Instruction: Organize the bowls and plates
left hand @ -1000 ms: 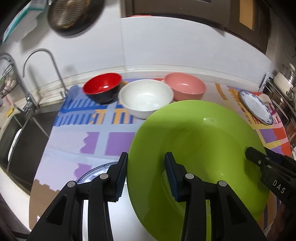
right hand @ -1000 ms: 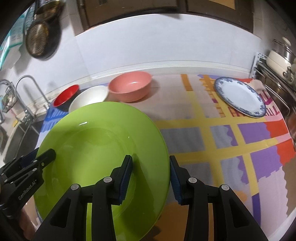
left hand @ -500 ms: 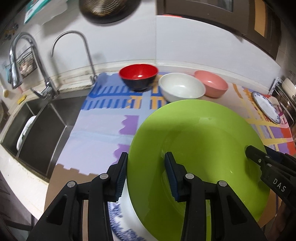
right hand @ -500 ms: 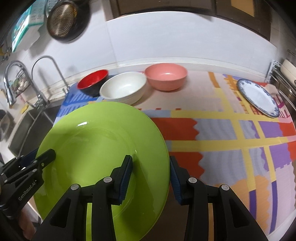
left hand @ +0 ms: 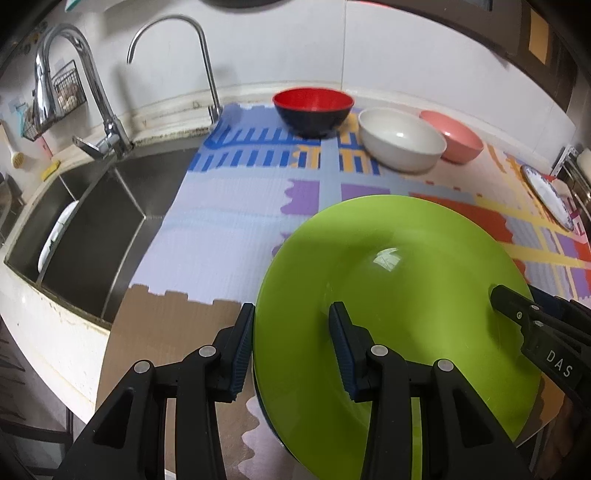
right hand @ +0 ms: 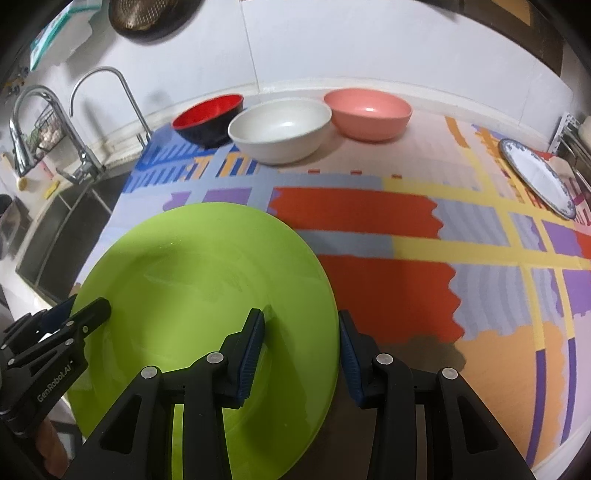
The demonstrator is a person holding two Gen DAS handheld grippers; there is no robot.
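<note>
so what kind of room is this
Most likely a home kitchen: a steel sink with curved taps sits beside the counter, a pan hangs on the wall, and bowls stand on a patterned mat.

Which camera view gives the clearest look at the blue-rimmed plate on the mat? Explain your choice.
The right wrist view. There the blue-rimmed plate shows most of its white face and patterned rim at the mat's far right. In the left wrist view, the same plate is a thin, foreshortened sliver squeezed against the frame's edge.

Three bowls (right hand: 279,131) in a row behind plate (right hand: 207,295)
</note>
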